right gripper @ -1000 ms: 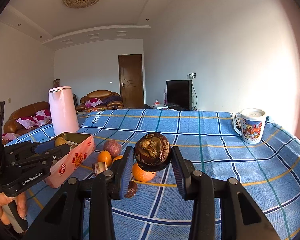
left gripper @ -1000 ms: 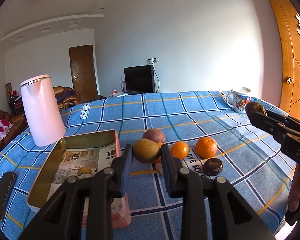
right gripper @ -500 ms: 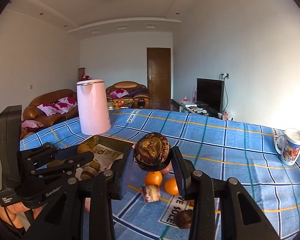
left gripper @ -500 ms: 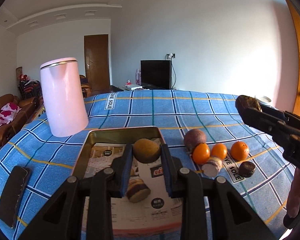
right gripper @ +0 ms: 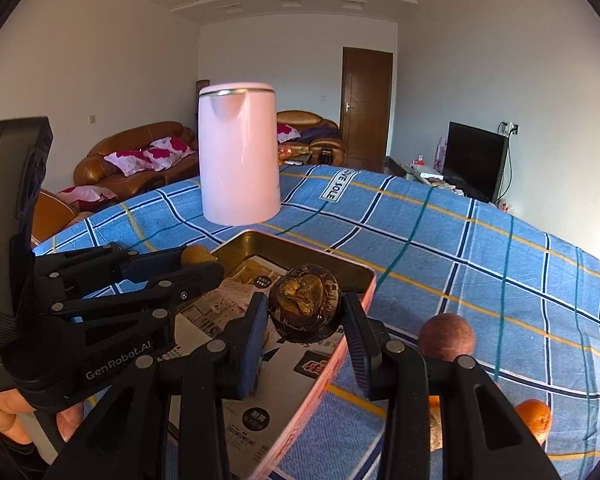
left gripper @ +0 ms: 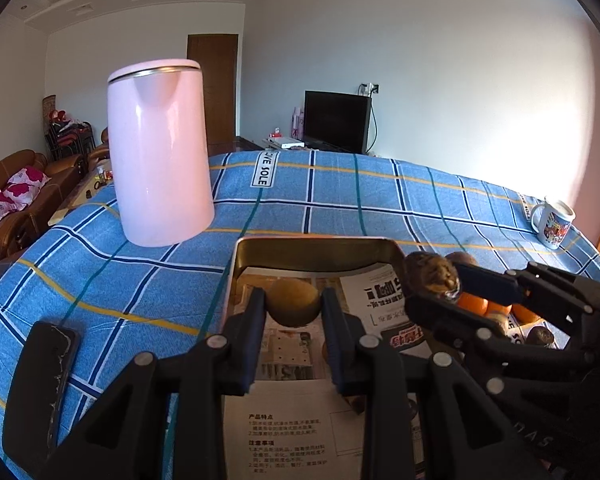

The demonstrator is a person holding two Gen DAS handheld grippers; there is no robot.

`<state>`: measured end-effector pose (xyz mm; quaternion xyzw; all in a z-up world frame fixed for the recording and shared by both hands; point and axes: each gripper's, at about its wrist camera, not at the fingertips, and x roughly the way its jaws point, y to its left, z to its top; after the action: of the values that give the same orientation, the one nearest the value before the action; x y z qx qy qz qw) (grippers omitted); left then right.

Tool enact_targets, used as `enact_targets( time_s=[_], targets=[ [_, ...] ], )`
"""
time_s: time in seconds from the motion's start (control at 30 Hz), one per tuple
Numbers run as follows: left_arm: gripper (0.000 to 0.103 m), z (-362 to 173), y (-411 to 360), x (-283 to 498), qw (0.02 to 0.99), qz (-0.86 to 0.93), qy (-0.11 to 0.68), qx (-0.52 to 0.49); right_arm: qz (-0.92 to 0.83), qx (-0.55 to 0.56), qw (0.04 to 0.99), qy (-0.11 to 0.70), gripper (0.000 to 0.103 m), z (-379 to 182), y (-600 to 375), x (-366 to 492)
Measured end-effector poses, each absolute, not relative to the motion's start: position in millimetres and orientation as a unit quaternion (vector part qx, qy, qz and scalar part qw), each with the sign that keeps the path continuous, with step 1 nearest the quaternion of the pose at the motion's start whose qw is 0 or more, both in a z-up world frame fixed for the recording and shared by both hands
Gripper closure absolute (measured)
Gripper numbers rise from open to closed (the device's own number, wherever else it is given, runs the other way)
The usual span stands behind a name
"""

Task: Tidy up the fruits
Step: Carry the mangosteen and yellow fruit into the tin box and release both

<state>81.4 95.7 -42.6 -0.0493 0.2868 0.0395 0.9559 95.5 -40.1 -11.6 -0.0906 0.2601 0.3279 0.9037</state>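
- The left gripper (left gripper: pixel 294 312) is clenched on a yellow-brown round fruit (left gripper: pixel 293 303), pads on its two sides, hanging over the inside of the metal tin (left gripper: pixel 316 249).
- The right gripper (right gripper: pixel 305 316) grips a dark, wrinkled fruit (right gripper: pixel 305 307) across its middle, poised above the tin's pink side wall (right gripper: pixel 328 364).
- Both fruits look light and firm enough to pinch. The smooth yellow one may roll once freed; the shrivelled one looks brittle-skinned, so a gentle hold at the widest part suits it.
- The tin's paper-lined floor (left gripper: pixel 300 432) looks flat and mostly bare, so there should be room to set both down.
- In the left wrist view the right gripper crowds in from 3 o'clock, close beside the left; the two could bump.
- The pink kettle (left gripper: pixel 160 152) stands at 11 o'clock, apart from the tin.
- A reddish fruit (right gripper: pixel 446 336) and oranges (right gripper: pixel 534 418) lie on the checked cloth (right gripper: pixel 480 264) at 4 o'clock, outside the tin.
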Motion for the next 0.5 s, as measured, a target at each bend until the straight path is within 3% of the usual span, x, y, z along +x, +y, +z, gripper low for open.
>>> enact_targets(
  time_s=[0.3,0.37,0.43,0.5],
  targets=[
    [0.072,-47.4,106.5,81.5,0.951,0.05,0.3,-0.06,0.336,-0.097,0.883,0.312,0.059,-31.6,-16.5,112.1],
    [0.063,-44.9,106.5,77.0,0.952,0.052,0.295,-0.063,0.329,-0.09,0.887,0.312,0.047,-30.8,-21.9,110.6],
    [0.038,-40.9,103.0,70.0,0.955,0.052,0.286,-0.064,0.333,-0.078,0.889,0.306,0.045,-26.6,-32.9,105.5],
    [0.024,-35.4,95.0,60.8,0.96,0.051,0.269,-0.059,0.329,-0.071,0.891,0.304,0.045,-21.6,-49.9,97.0]
  ],
)
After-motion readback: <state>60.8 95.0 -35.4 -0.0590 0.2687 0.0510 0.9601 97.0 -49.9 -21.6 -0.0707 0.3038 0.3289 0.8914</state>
